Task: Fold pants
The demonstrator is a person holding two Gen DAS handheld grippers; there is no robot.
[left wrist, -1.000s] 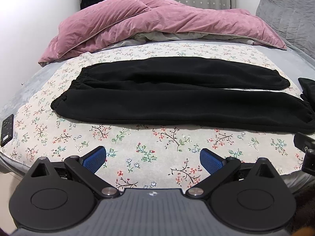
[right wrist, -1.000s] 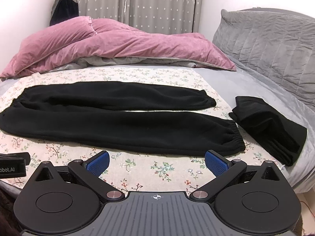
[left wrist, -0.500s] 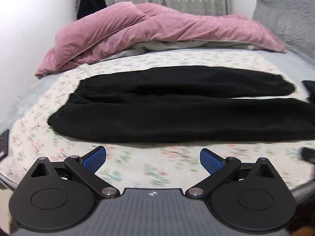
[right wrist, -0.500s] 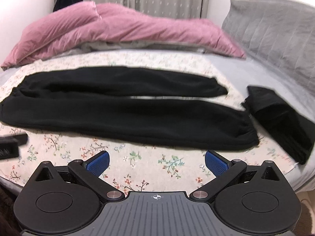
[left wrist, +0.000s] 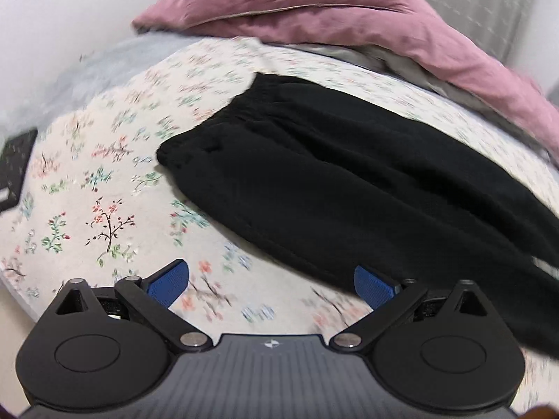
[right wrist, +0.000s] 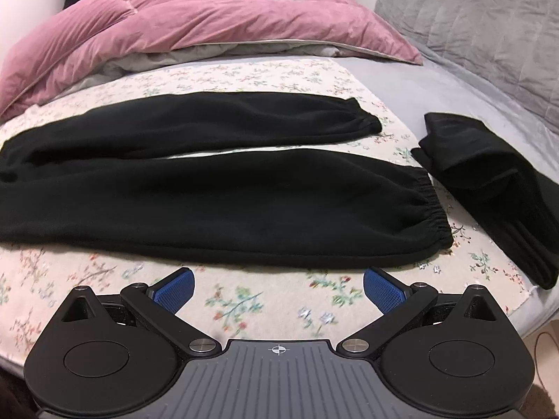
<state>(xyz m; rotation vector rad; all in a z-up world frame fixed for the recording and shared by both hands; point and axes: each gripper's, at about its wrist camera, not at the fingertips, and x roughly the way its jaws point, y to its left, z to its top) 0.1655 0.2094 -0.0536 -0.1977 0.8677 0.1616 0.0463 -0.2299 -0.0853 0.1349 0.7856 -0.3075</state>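
The black pants (right wrist: 216, 188) are laid flat across the floral sheet (right wrist: 244, 303), waistband toward the left and both legs stretched to the right, a thin strip of sheet showing between the legs. The elastic cuff (right wrist: 431, 209) of the near leg is seen just ahead of the right gripper (right wrist: 277, 291), slightly to its right, with nothing between the widely spread jaws but sheet. In the left wrist view the waistband corner (left wrist: 174, 155) is placed ahead of the left gripper (left wrist: 270, 284), and the near edge of the pants runs close by the right-hand blue pad (left wrist: 374, 286); these jaws are likewise spread wide and nothing is held. A folded black garment (right wrist: 496, 188) is set apart to the right of the cuffs. A pink duvet (right wrist: 195, 24) is heaped behind, and a dark flat device (left wrist: 14, 167) rests at the left edge of the bed.
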